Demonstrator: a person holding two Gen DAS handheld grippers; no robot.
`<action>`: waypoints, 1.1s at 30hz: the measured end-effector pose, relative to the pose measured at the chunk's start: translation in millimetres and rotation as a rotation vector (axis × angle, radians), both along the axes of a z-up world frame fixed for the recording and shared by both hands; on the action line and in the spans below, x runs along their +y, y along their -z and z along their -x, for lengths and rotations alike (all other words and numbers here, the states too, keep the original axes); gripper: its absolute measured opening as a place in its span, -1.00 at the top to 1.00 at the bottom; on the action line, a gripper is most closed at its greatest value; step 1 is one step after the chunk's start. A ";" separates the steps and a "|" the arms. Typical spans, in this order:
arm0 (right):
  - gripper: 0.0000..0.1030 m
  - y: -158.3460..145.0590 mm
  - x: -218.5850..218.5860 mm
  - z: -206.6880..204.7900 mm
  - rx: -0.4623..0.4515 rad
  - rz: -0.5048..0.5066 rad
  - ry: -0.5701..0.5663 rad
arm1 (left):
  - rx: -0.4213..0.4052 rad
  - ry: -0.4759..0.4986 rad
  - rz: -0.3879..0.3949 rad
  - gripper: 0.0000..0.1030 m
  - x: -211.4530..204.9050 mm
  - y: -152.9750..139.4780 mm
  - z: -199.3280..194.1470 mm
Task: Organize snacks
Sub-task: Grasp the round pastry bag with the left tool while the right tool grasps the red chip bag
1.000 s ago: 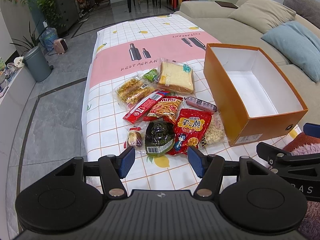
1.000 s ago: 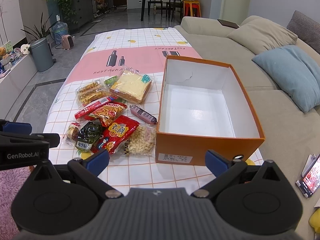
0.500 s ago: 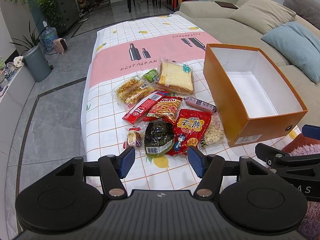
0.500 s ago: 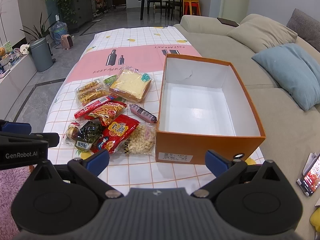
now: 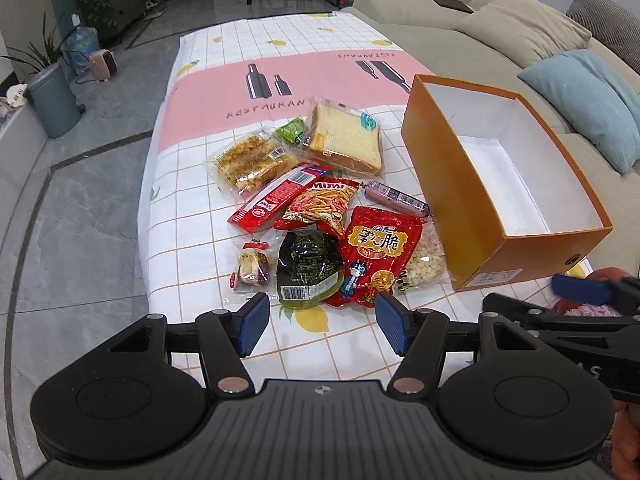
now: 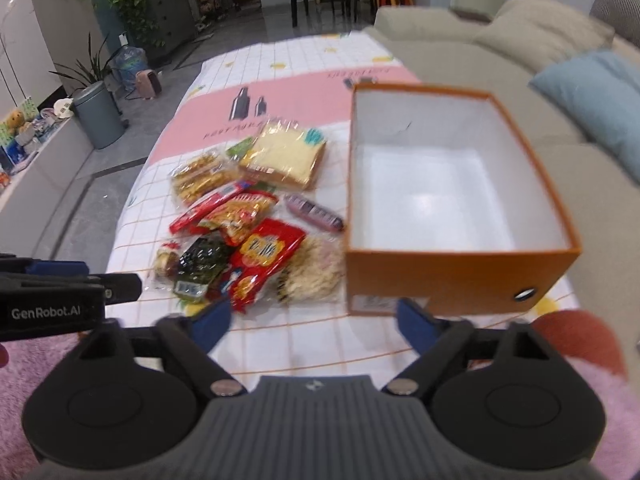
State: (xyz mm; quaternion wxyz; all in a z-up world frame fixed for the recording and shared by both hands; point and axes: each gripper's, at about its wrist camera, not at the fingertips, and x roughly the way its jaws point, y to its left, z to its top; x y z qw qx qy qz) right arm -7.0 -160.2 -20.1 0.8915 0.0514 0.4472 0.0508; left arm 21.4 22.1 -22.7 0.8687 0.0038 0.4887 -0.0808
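several overlapping snacks [image 5: 320,216], blurred right view, peanut bag [image 5: 424,260] half-hidden

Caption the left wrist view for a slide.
Open left claw above a pile of snack packets beside an empty orange box on a checked tablecloth.

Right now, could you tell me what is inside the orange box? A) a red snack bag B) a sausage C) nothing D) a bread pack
C: the orange box shows only its bare white floor, while the bread pack, the sausage and the red snack bag all lie on the tablecloth beside it.
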 end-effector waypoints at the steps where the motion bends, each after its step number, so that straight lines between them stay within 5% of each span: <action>1: -0.40 4.2 1.3 -3.6 0.017 -0.016 -0.006 | -0.004 0.005 -0.016 -0.40 1.6 2.1 -1.7; 6: -0.03 20.5 13.9 -17.8 0.064 -0.090 -0.070 | 0.053 -0.003 -0.002 -0.40 16.4 19.5 -17.3; 9: -0.03 31.3 25.2 -28.2 0.076 -0.114 -0.113 | 0.106 -0.029 0.044 -0.40 28.6 27.9 -27.3; 13: -0.01 42.5 40.5 -45.6 0.071 -0.106 -0.148 | 0.112 -0.045 -0.004 -0.40 35.7 41.1 -44.8; 33: -0.02 97.5 52.3 -116.5 0.106 -0.081 -0.082 | 0.171 -0.116 0.016 -0.31 56.8 108.7 -109.6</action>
